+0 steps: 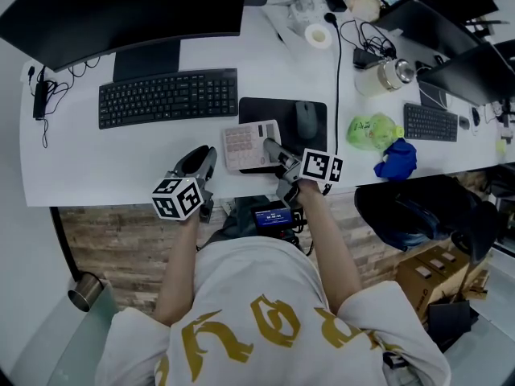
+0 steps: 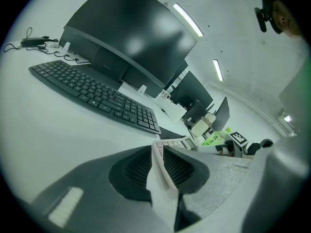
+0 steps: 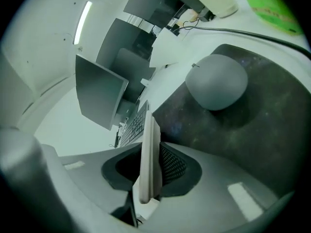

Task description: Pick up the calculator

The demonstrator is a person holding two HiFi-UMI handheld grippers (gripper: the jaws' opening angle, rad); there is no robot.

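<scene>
The pale calculator (image 1: pixel 248 143) lies partly on the black mouse pad (image 1: pixel 278 107) near the desk's front edge. My right gripper (image 1: pixel 272 149) is shut on its right side; in the right gripper view the calculator (image 3: pixel 149 154) shows edge-on between the pads of that gripper (image 3: pixel 148 171), above the mouse pad. My left gripper (image 1: pixel 211 155) is at the calculator's left edge. In the left gripper view a thin white edge of the calculator (image 2: pixel 177 142) runs down between the closed pads of that gripper (image 2: pixel 158 171).
A grey mouse (image 1: pixel 306 119) sits on the pad just right of the calculator. A black keyboard (image 1: pixel 167 96) and a monitor (image 1: pixel 121 6) stand behind at left. A green bag (image 1: pixel 372 129) and blue cloth (image 1: pixel 396 159) lie to the right.
</scene>
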